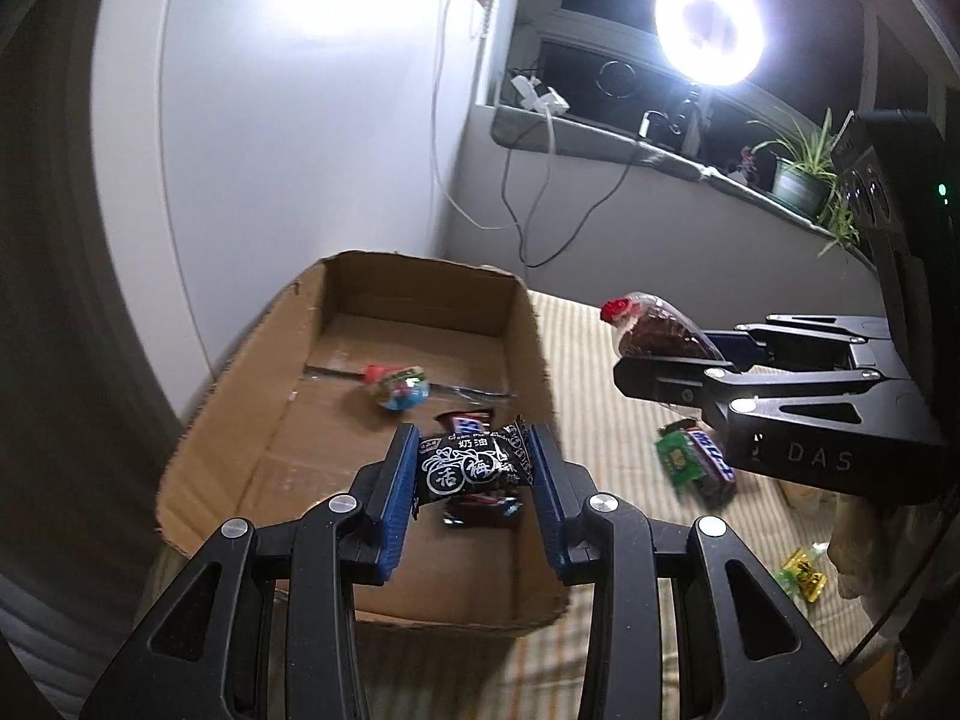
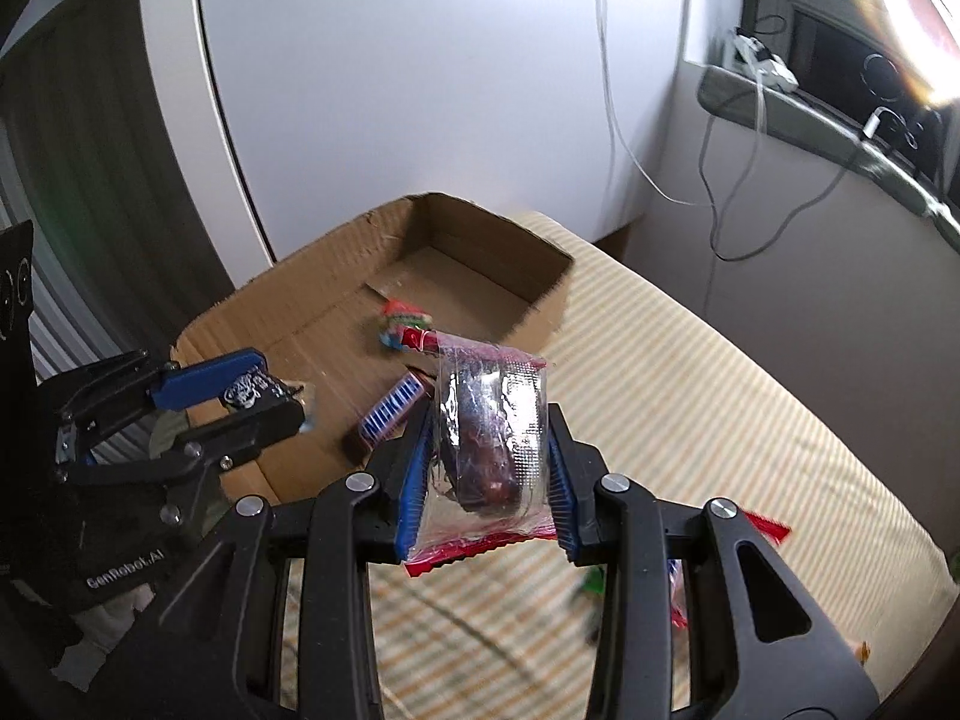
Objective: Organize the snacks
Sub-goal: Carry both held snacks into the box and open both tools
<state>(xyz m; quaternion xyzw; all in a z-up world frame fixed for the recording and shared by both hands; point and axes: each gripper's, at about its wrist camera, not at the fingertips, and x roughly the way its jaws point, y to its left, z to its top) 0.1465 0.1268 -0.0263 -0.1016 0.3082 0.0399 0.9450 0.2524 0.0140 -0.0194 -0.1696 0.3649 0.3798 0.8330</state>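
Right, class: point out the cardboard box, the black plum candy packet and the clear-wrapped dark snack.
cardboard box [image 1: 528,324]: left wrist view, right wall.
black plum candy packet [image 1: 471,462]: left wrist view, printed front.
clear-wrapped dark snack [image 2: 489,438]: right wrist view, middle of wrapper.

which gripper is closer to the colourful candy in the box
Left. The left gripper holds a black packet over the cardboard box, just short of the colourful candy; the right gripper sits outside the box.
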